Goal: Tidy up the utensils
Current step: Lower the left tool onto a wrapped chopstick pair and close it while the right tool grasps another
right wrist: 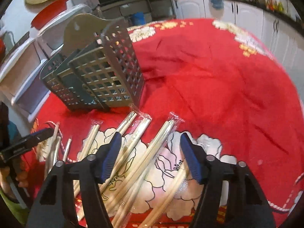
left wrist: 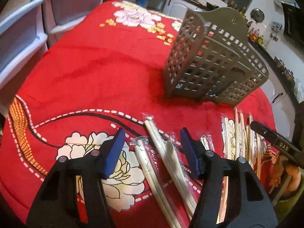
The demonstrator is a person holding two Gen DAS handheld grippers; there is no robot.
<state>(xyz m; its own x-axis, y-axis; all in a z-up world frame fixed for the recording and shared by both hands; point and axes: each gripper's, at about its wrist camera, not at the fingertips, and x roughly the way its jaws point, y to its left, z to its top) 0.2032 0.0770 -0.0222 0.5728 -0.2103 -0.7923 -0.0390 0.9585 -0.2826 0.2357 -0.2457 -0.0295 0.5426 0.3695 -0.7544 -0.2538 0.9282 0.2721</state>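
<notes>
Several pairs of wooden chopsticks in clear wrappers (left wrist: 161, 152) lie on the red floral tablecloth (left wrist: 98, 72), also in the right wrist view (right wrist: 133, 152). A grey slotted utensil holder (left wrist: 212, 60) stands upright behind them; it shows in the right wrist view too (right wrist: 95, 70). My left gripper (left wrist: 152, 138) is open above the wrapped pairs, holding nothing. My right gripper (right wrist: 150, 142) is open above other pairs, holding nothing. The right gripper's finger (left wrist: 275, 142) shows at the right of the left wrist view; the left gripper's finger (right wrist: 28, 140) shows at the left of the right wrist view.
White plastic drawer units (left wrist: 28, 28) stand past the table's left edge. Kitchen counters and cabinets (right wrist: 247, 9) run along the back. A red bowl and plates (right wrist: 51, 13) sit on the drawers behind the holder.
</notes>
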